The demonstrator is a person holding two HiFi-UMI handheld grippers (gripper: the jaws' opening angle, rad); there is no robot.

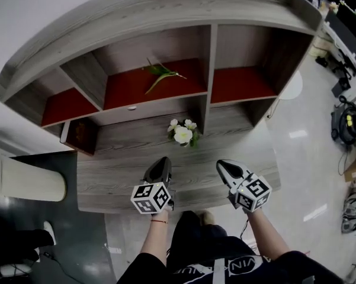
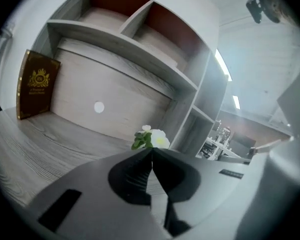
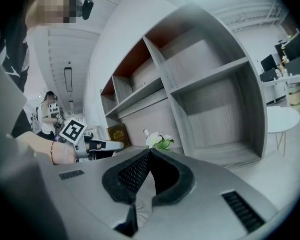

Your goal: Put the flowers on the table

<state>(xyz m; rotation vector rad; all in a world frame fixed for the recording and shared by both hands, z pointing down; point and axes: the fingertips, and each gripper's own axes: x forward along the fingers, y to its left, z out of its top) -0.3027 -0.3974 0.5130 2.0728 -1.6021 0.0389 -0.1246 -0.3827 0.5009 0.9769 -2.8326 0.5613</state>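
Shelf unit (image 1: 166, 7), perhaps brown book (image 2: 37, 84)

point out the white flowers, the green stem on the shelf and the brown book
white flowers (image 1: 183, 134) head view, largest bloom
green stem (image 1: 160, 78) head view, mid stem
brown book (image 2: 37, 84) left gripper view, front cover

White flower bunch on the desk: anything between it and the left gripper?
No. Head view shows only bare grey wood-grain tabletop between the white flower bunch and the left gripper.
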